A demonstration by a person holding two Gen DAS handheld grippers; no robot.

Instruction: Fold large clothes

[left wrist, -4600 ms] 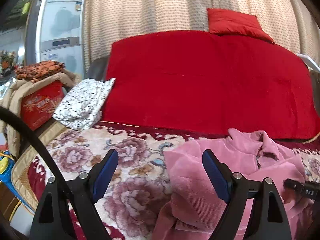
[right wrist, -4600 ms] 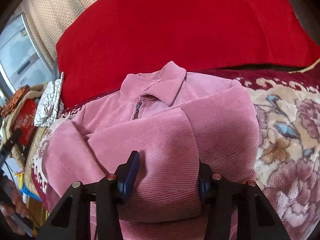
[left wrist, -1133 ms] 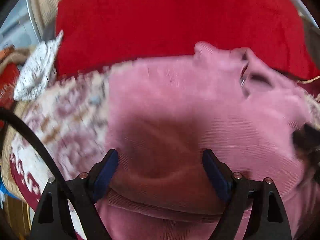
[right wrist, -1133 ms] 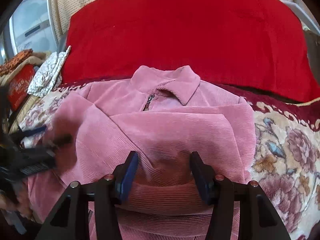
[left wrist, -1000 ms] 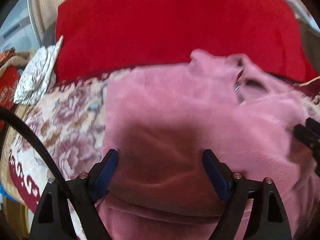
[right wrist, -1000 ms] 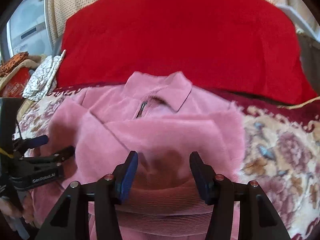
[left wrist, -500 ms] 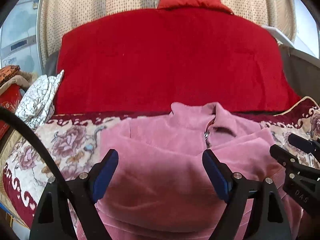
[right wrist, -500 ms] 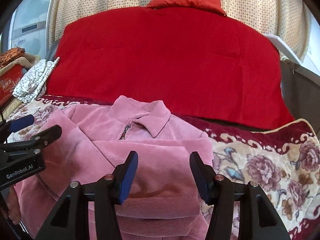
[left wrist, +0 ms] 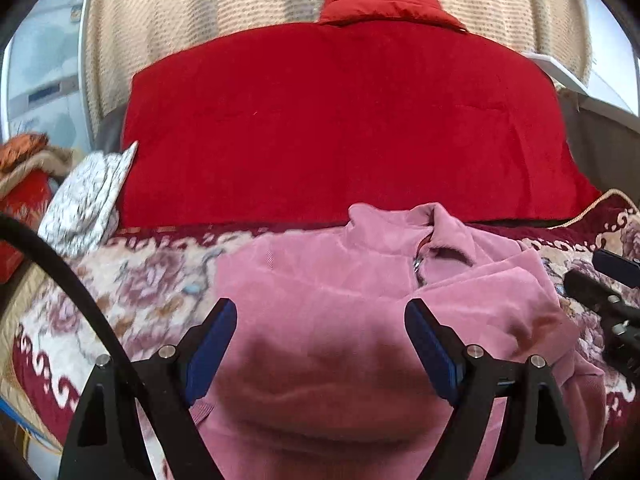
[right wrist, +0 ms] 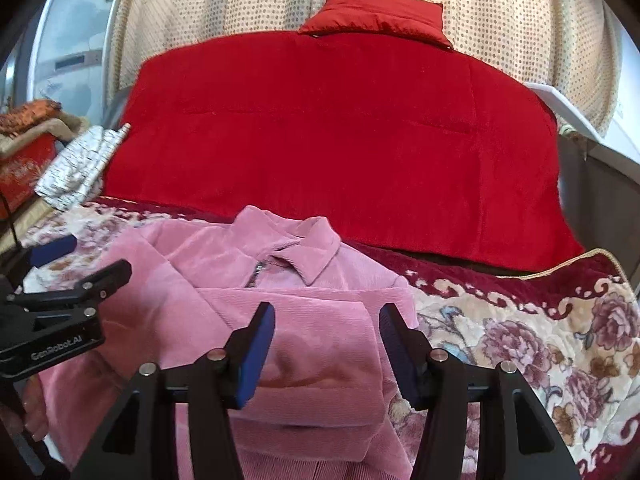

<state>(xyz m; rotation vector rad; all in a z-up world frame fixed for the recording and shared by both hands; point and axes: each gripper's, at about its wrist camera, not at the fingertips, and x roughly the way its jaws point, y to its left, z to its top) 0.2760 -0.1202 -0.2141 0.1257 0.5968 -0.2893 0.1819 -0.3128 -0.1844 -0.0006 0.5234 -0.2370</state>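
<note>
A pink corduroy jacket with collar and zip lies on the floral bedspread, both sleeves folded across its front. It also shows in the right wrist view. My left gripper is open and empty, above the jacket's left half. My right gripper is open and empty, above the folded right sleeve. The left gripper also shows at the left of the right wrist view; the right gripper shows at the right edge of the left wrist view.
A red blanket covers the back of the bed, with a red cushion above it. A white patterned cloth lies at the left. A red box with clothes stands beyond it. Dotted curtains hang behind.
Both grippers have risen and pulled back from the jacket, open throughout. The jacket now lies still with its sleeves folded in.
</note>
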